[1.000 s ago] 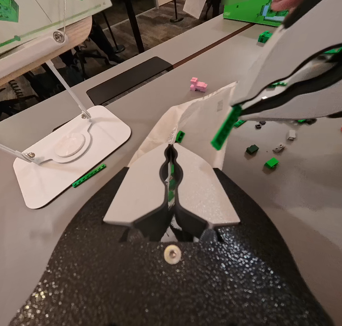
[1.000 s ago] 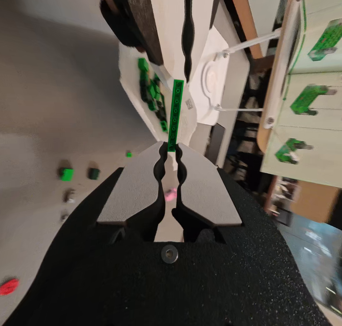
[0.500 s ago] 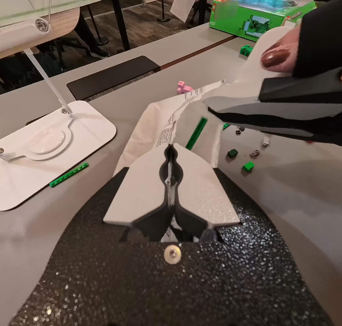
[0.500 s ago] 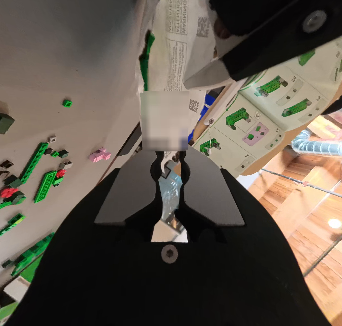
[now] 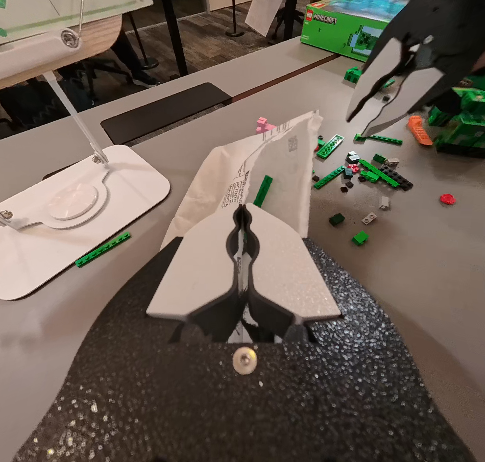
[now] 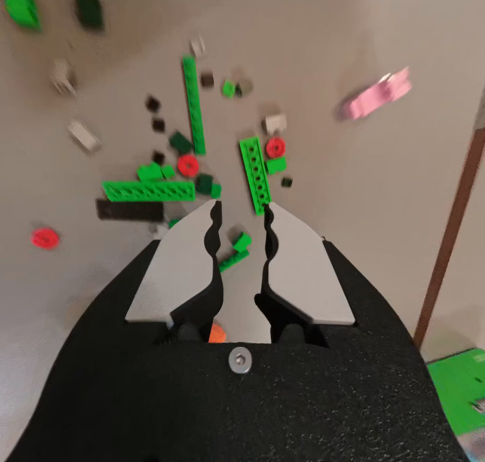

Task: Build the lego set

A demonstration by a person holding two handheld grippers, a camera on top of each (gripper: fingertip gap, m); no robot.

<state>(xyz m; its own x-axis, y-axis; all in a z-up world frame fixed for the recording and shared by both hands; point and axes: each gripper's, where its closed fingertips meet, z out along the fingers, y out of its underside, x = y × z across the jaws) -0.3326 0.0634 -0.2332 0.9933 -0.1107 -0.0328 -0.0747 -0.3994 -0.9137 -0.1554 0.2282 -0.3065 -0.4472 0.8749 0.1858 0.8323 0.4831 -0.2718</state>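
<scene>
Between its closed jaws, the left gripper [image 5: 242,208] pinches a printed white paper bag [image 5: 278,176]; the right gripper [image 6: 242,204] gapes empty above loose bricks [image 6: 194,105], with a printed green box [image 5: 349,27] beyond.

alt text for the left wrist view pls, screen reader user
The left gripper is shut on a torn white paper bag with a green plate inside. Right of it, the open right gripper hangs over loose Lego pieces on the grey table; a white stand base sits left.

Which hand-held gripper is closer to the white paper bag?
Left. The left hand-held gripper is shut on the white paper bag; the right hand-held gripper hangs open over loose bricks beside it.
</scene>
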